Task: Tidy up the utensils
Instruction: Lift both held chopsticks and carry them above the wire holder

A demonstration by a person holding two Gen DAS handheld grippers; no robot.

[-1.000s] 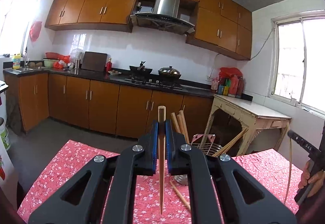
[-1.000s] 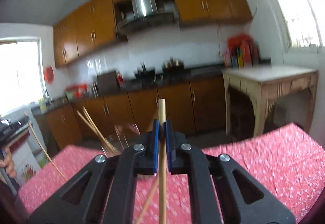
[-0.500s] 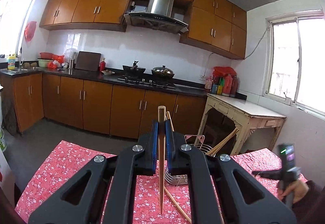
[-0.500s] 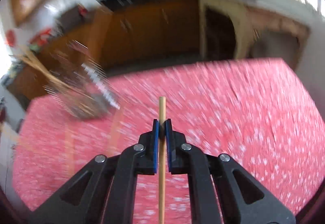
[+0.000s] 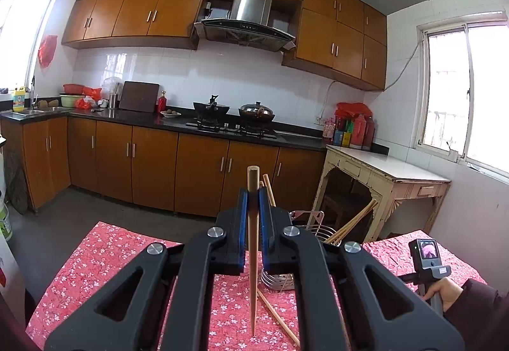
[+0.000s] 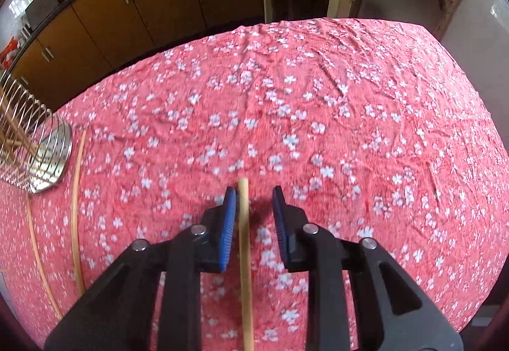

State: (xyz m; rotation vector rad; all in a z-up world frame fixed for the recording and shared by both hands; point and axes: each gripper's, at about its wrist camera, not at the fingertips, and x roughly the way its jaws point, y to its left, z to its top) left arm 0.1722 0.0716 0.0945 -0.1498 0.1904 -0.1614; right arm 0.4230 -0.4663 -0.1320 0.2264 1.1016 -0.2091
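**Right chopstick let go over the cloth; left one clamped**

The right gripper (image 6: 253,217) points down at the red floral tablecloth (image 6: 350,96); its jaws have just been opening, and a chopstick (image 6: 245,255) stands between them against the left pad, no longer pinched. The left gripper (image 5: 253,217) is clamped on another chopstick (image 5: 253,271) — upright. The wire holder (image 6: 28,144) sits well left. Judged step: release. Next, the left chopstick presumably needs carrying to the holder.

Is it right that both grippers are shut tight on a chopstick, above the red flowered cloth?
Not quite. Only the left gripper is shut tight on its chopstick. The right wrist view shows the right gripper with its fingers apart; they have just been opening, and its chopstick lies loose between them. The red flowered cloth is correct.
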